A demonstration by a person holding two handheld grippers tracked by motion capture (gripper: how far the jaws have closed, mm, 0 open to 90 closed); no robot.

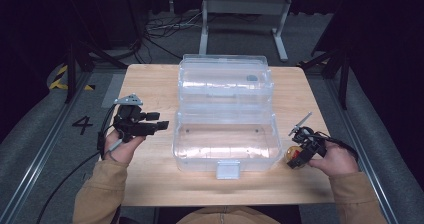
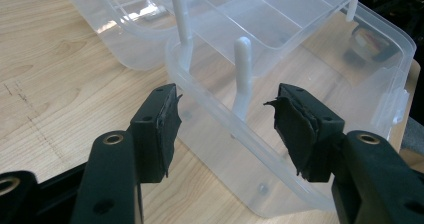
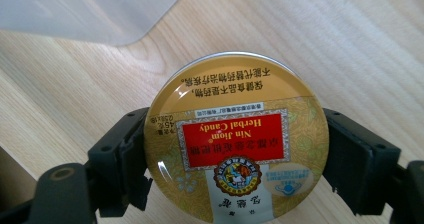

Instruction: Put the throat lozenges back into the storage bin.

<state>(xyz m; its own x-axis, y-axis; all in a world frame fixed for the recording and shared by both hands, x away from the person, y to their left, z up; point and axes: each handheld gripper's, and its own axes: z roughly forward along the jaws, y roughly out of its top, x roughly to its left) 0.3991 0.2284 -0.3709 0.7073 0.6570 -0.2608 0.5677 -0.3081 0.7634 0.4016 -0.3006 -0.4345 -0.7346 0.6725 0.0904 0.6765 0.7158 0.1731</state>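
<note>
1. The right gripper (image 3: pixel 235 149) is clamped on a round candy tin (image 3: pixel 236 139), one black jaw pressed against each side of it. The gold lid with its red label faces the camera in the right gripper view, and the print reads upside down there.
2. In the high view the right gripper (image 1: pixel 299 156) and the tin (image 1: pixel 293 155) sit low over the table (image 1: pixel 150 79), near its right front corner, just beside the right end of the clear plastic box (image 1: pixel 226 134). The right hand (image 1: pixel 336 160) grips the tool from behind.
3. Under the tin lies bare wood, with a corner of the clear plastic showing at the upper left of the right gripper view.
4. The left gripper (image 2: pixel 225 116) has its jaws wide apart with nothing between the pads. In the left gripper view they point at the near wall of the box (image 2: pixel 280 184), where a white post (image 2: pixel 243 74) rises inside.
5. In the high view the left gripper (image 1: pixel 162 121) hovers just beside the left end of the box, held by the left hand (image 1: pixel 122 144).
6. The box stands open at the middle of the table, its lid (image 1: pixel 225 79) tipped back away from the person, a latch (image 1: pixel 227 170) on its front edge.
</note>
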